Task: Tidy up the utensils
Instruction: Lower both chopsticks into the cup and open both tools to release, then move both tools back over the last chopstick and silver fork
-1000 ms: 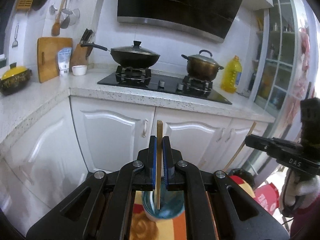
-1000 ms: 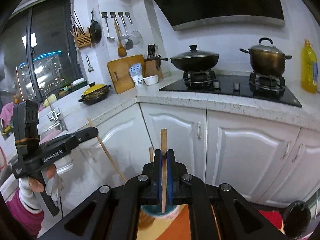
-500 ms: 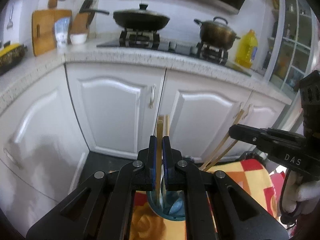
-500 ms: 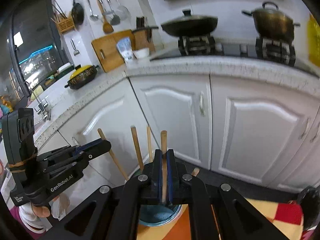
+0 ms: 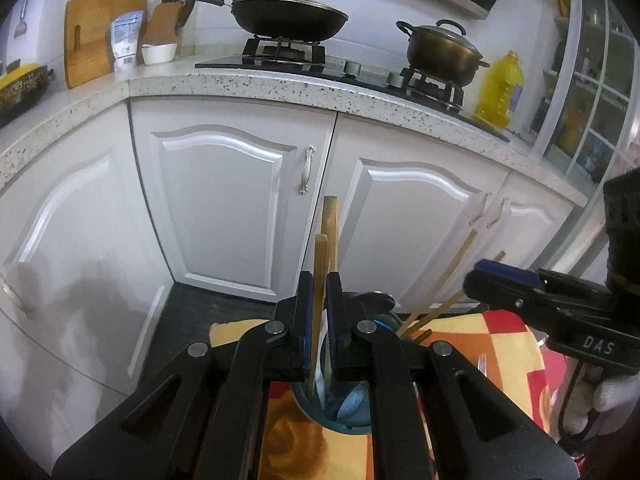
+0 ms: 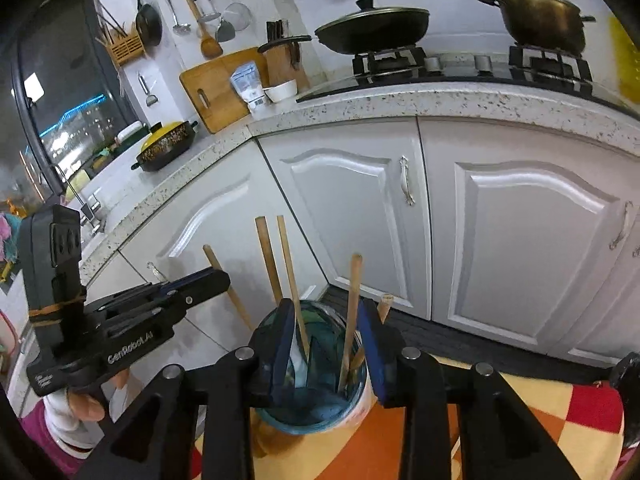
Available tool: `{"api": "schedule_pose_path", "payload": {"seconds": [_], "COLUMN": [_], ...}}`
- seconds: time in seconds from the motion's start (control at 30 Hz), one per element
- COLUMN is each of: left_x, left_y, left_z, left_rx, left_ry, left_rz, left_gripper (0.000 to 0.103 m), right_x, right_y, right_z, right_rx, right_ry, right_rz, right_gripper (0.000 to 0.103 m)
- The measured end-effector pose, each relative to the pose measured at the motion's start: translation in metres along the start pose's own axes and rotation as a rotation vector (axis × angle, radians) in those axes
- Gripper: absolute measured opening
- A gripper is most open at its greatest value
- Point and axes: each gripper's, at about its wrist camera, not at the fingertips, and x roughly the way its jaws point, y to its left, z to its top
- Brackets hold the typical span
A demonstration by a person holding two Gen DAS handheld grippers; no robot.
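The right gripper (image 6: 326, 344) just opened wide, so its thin wooden chopstick (image 6: 347, 328) now stands in the blue glass cup (image 6: 312, 412), low in the frame. The left gripper (image 5: 320, 320) (jaws narrow) still pinches another wooden chopstick (image 5: 318, 280).

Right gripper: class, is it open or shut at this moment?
Open. In the right wrist view, the right gripper has its jaws spread either side of the cup; a chopstick stands free between them.

"DAS" marks the right hand-held gripper (image 5: 504, 280); "GenRobot.AI" runs along the left hand-held gripper (image 6: 196, 284).
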Motion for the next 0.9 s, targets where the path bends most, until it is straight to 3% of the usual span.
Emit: {"api": "schedule_pose_path", "payload": {"seconds": [0.13, 0.3, 0.53, 0.9], "left_x": [-0.001, -0.009, -0.020, -0.037], "left_y": [-0.001, -0.007, -0.018, -0.040], "left_z": [-0.003, -0.008, -0.019, -0.048], "left_rx": [-0.007, 0.004, 0.033, 0.078], "left_ry": [0.004, -0.005, -0.010, -0.013], "left_rz": [0.000, 0.003, 0.047, 0.078], "left_gripper": [0.029, 0.042, 0.042, 0.043], "right_x": [-0.007, -0.019, -0.040, -0.064], "right_y": [0.000, 0.003, 0.008, 0.013], "right_z": [-0.007, -0.014, -0.025, -0.058], "right_rx": [0.004, 0.008, 0.025, 0.021], "right_ry": [0.000, -0.017, -0.039, -0.042], "right_rz": [0.004, 0.015, 0.049, -0.036], "right_gripper": [0.032, 0.032, 0.034, 0.034]}}
